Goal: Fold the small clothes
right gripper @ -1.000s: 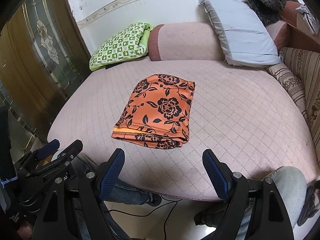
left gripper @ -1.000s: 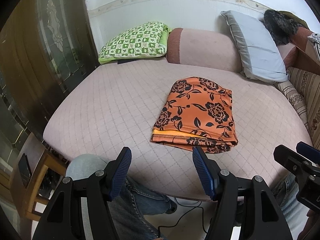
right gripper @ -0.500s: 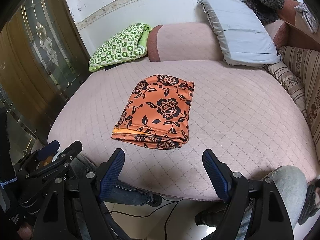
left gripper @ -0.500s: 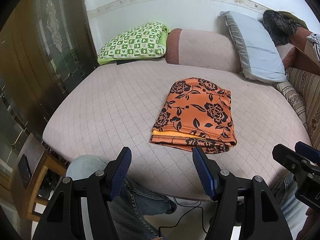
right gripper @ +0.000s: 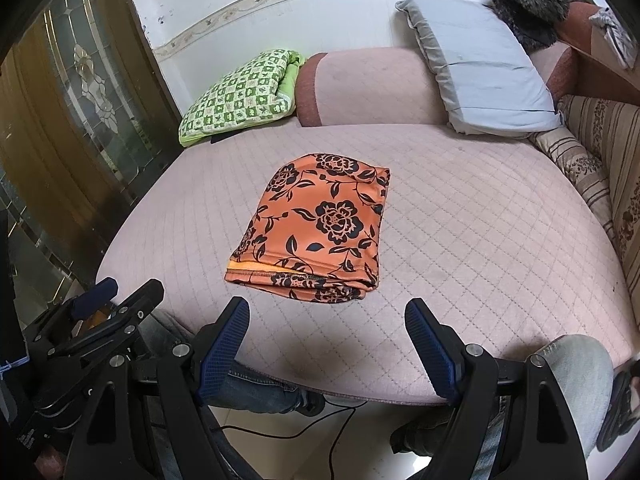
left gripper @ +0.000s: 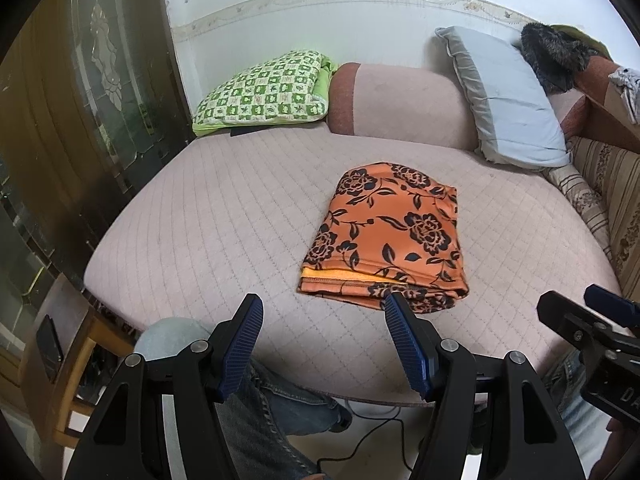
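An orange garment with black flowers (left gripper: 386, 236) lies folded into a neat rectangle on the pink quilted bed (left gripper: 224, 220); its layered edge faces me. In the right wrist view the same folded garment (right gripper: 316, 228) sits left of centre. My left gripper (left gripper: 322, 338) hovers open over the bed's near edge, just short of the garment, with nothing between its blue pads. My right gripper (right gripper: 328, 340) is also open and empty, held near the bed's front edge, a little before the garment. Each gripper shows at the side of the other's view.
A green checked pillow (left gripper: 264, 92), a pink bolster (left gripper: 400, 104) and a grey-blue pillow (left gripper: 504, 100) line the far side. A striped sofa arm (right gripper: 600, 184) borders the right. A dark glass door (left gripper: 80, 120) stands left. A person's jeans-clad knees (right gripper: 576, 364) sit below the bed's edge.
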{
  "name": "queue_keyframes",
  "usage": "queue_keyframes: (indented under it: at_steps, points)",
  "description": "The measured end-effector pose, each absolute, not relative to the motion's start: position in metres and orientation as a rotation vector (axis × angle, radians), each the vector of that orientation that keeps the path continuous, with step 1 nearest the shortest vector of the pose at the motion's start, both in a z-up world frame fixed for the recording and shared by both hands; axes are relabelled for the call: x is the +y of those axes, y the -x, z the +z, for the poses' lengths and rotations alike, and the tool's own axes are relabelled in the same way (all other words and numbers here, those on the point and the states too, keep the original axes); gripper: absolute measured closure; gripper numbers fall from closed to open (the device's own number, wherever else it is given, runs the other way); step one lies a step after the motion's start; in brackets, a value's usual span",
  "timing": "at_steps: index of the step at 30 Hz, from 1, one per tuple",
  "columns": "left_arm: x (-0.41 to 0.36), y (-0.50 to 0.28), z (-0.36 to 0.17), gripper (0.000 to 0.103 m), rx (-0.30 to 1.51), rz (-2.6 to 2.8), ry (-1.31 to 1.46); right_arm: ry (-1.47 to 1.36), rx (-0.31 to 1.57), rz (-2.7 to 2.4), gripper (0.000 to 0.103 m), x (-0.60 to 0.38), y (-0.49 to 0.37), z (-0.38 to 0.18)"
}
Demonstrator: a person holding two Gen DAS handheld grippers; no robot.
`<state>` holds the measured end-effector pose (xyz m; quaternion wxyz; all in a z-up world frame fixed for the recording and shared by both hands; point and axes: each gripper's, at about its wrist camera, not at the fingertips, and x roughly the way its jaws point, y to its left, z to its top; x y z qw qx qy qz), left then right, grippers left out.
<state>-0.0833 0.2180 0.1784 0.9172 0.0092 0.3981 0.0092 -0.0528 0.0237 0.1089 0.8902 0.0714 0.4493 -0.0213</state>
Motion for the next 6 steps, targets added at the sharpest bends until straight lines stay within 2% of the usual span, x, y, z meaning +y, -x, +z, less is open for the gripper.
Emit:
queue_keyframes:
  at_steps: [6]
  points:
    - [0.226, 0.067, 0.176, 0.036, 0.815, -0.073, 0.052, -0.168, 0.934, -0.043, 0.021, 0.014, 0.046, 0.104]
